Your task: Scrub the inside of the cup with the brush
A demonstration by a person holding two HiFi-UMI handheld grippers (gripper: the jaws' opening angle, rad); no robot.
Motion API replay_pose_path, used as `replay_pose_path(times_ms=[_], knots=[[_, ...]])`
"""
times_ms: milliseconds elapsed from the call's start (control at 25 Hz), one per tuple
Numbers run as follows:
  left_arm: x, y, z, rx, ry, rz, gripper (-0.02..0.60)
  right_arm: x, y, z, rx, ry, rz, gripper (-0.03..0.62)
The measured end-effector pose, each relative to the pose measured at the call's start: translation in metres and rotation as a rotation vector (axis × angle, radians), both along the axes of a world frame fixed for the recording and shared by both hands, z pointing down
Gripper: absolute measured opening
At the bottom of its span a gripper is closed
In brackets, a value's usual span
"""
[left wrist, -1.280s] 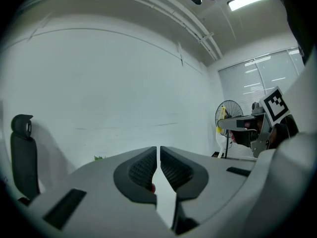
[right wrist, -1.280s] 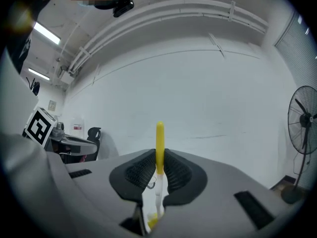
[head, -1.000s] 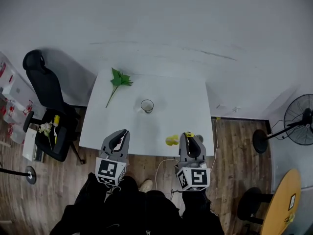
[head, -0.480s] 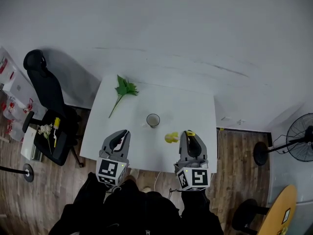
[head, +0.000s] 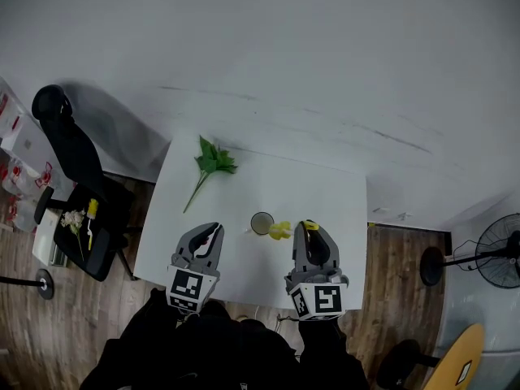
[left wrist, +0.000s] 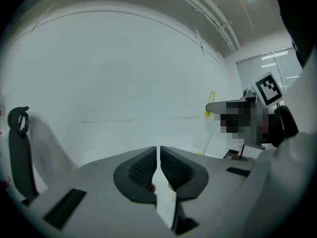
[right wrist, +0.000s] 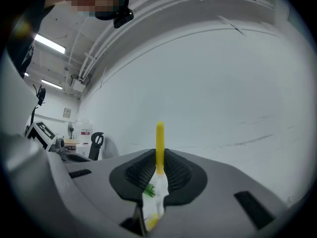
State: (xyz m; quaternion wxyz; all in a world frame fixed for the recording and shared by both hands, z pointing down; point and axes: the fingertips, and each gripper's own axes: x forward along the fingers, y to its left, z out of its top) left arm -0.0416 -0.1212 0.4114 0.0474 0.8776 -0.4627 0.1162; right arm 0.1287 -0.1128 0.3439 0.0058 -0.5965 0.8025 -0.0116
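Head view: right gripper (head: pixel 307 232) clamps the brush (head: pixel 281 231) beside the cup (head: pixel 262 223); left gripper (head: pixel 211 236), closed and empty, should open to steady the cup first.

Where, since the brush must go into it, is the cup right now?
Head view: the cup stands on the white table, just left of the yellow brush in the right gripper.

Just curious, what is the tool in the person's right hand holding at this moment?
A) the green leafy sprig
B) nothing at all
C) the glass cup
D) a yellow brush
D: in the right gripper view, the right gripper has its jaws closed on the yellow handle of the brush, and the head view shows the brush's yellow end next to the cup.
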Motion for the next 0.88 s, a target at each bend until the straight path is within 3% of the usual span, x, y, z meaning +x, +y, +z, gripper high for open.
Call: replay_pose_path(times_ms=[440, 880], knots=[[-0.007, -0.040, 0.035, -0.088, 0.010, -0.004, 0.040, -0.033, -0.056, 0.033, -0.083, -0.008, -0.063, 0.066], [0.007, -0.049, 0.090, -0.184, 0.006, 0.063, 0.040, -0.040, -0.077, 0.081, -0.174, -0.006, -0.065, 0.066]])
